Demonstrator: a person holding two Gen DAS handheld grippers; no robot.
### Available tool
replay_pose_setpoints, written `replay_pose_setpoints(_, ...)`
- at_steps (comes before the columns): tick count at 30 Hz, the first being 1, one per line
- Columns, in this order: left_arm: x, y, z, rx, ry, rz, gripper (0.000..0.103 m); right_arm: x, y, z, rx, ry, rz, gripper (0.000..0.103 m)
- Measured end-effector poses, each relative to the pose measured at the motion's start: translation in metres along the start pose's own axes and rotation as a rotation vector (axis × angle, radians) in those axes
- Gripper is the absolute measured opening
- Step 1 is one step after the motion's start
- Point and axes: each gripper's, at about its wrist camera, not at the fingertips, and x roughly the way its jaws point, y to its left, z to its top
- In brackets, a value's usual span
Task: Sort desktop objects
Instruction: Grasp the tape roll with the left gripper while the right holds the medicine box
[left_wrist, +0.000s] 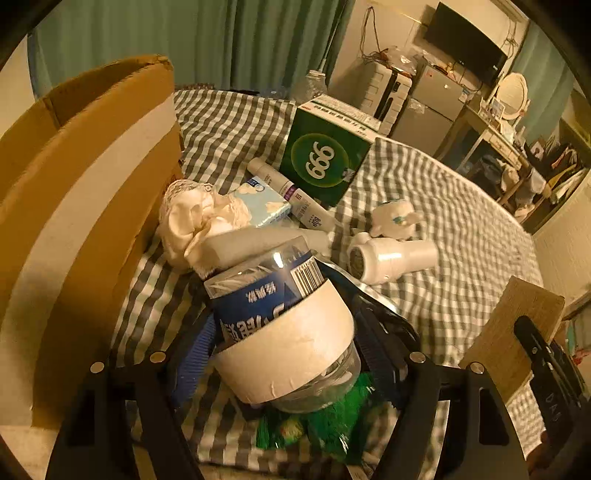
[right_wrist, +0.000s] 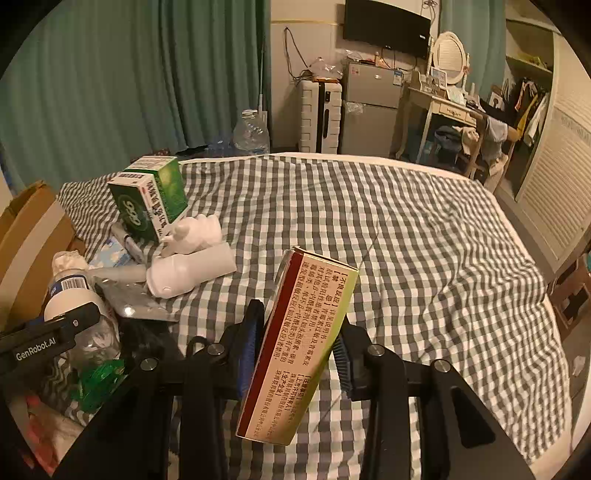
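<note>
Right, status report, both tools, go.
Left tool clamped on taped plastic bottle. Right tool holding medicine box above checked bedspread. Clutter beside bottle: white toy, tissue pack.

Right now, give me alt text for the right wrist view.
The right gripper clamps a red-edged medicine box above a checked bedspread. At left, the left gripper reaches to a plastic bottle near a green box.

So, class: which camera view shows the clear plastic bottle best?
The left wrist view: the clear plastic bottle fills its centre between the left gripper fingers, label readable. The right wrist view shows it small, at the edge.
</note>
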Motion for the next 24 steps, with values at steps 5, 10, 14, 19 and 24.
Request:
replay_pose_setpoints(5, -0.028, -0.005, -0.004, 0.029, -0.003, -0.042, 0.045, -0.021, 0.007, 0.003, -0.045, -0.04, -0.008, 0.035)
replay_pose_setpoints(10, -0.036, -0.006, -0.015, 0.074, 0.022, -0.045, 0.034, -0.044, 0.009, 0.0, -0.044, -0.047, 0.037, 0.035)
replay_pose_setpoints(14, -0.035, -0.006, -0.021, 0.068, 0.013, -0.017, 0.072, -0.054, 0.006, -0.009, -0.053, -0.039, 0.044, 0.035)
replay_pose_setpoints(19, -0.034, -0.009, -0.022, 0.059, -0.068, 0.037, 0.103, -0.057, -0.007, -0.017, -0.032, -0.03, 0.04, 0.035)
replay_pose_setpoints(24, -0.009, -0.007, -0.022, 0.059, -0.038, 0.061, 0.103, -0.047, -0.015, -0.017, -0.004, -0.01, 0.059, 0.035)
